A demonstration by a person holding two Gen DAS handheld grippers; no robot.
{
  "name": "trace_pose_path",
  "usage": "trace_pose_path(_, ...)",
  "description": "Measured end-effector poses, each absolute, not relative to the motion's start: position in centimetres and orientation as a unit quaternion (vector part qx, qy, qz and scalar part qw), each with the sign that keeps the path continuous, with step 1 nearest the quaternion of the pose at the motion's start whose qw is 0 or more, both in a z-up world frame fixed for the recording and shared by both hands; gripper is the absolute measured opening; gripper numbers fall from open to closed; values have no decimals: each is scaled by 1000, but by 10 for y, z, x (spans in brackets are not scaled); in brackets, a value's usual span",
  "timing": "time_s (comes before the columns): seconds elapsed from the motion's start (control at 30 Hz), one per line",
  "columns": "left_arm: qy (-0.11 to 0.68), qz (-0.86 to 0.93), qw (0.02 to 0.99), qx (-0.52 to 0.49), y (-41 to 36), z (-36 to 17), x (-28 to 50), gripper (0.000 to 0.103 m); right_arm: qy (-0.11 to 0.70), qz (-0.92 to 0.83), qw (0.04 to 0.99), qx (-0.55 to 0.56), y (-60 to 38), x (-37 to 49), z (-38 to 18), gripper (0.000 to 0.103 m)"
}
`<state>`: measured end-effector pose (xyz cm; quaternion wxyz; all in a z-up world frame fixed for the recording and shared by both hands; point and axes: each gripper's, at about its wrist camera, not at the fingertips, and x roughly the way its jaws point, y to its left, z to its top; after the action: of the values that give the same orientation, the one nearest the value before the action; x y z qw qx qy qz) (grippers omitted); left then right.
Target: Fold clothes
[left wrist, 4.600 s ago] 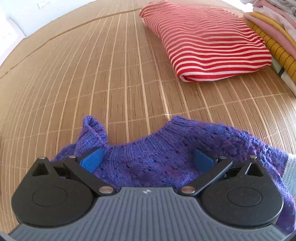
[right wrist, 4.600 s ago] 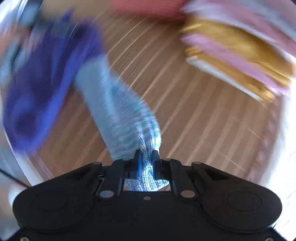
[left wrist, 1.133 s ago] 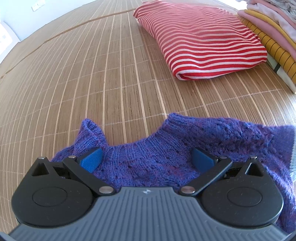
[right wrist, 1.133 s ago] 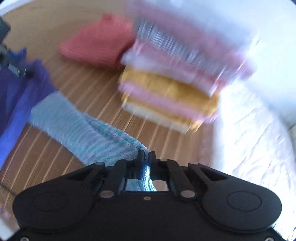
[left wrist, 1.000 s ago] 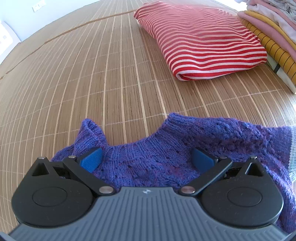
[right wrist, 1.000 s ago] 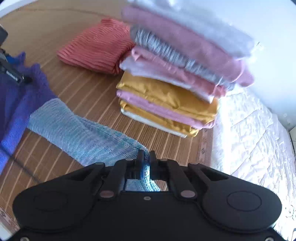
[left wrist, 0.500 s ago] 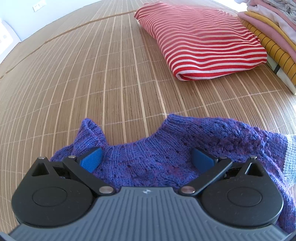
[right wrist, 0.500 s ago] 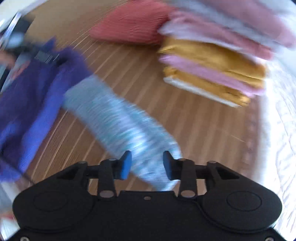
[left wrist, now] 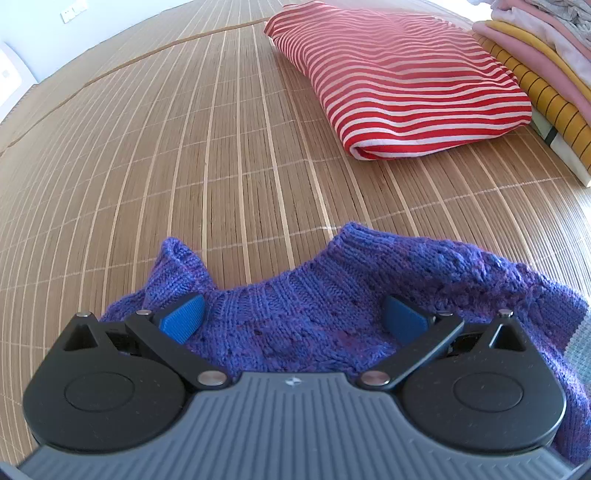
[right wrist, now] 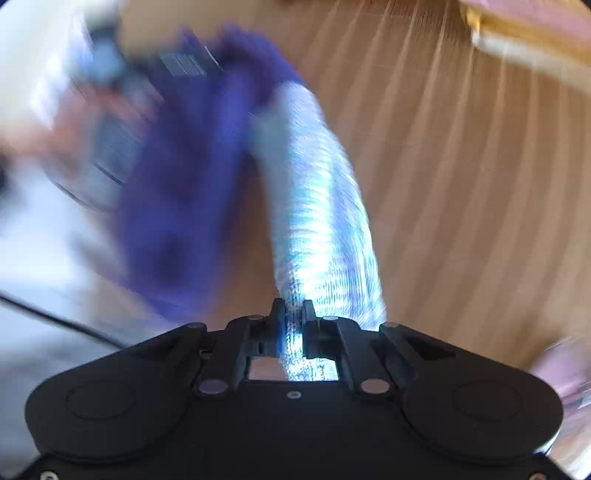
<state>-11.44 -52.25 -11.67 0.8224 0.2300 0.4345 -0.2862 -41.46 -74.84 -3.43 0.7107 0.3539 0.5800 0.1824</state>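
A purple knit sweater (left wrist: 314,299) lies on the bamboo mat (left wrist: 184,147), its neckline facing away. My left gripper (left wrist: 293,314) is open, its blue pads resting on the sweater's collar area on either side. In the blurred right wrist view, my right gripper (right wrist: 293,314) is shut on the sweater's light blue striped sleeve (right wrist: 317,206), which stretches away to the purple body (right wrist: 192,177).
A folded red-and-white striped garment (left wrist: 399,74) lies on the mat ahead. A stack of folded yellow, pink and white clothes (left wrist: 546,66) stands at the far right; it shows blurred in the right wrist view (right wrist: 528,33).
My right gripper opened half a second ago, then shut again on the sleeve and swung towards the sweater body. My left gripper has stayed still and open.
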Motion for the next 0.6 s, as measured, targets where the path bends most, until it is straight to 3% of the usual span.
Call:
trace_pose_path(0.03,435,-287,822,230,-522,-117,-114,103,541,198,697,427,-761,-419,-32,9)
trace_pose_path(0.13,435,-287,822,229,-522,-116,-114,103,518,127,719,446,-794,-431,-29,12)
trace_pose_path(0.17,435,-287,822,229,-522,-116,-114,103,529,77,733,421,-803,-435,-29,21)
trace_pose_path(0.2,435,-287,822,229,-522,-116,-114,103,544,18,743,390,-811,-441,-31,24)
trace_pose_path(0.37,432,-287,824,229,-522,-117,-115,103,564,-68,779,265,-808,-456,-20,29)
trace_pose_path(0.43,430,-285,826,227,-522,-117,-116,103,554,-36,802,223,-783,-455,-12,39)
trace_pose_path(0.5,431,-282,827,227,-523,-117,-117,103,560,-8,810,172,-757,-446,-15,56)
trace_pose_path(0.6,435,-282,824,228,-525,-117,-115,103,591,-10,805,44,-719,-429,-37,56)
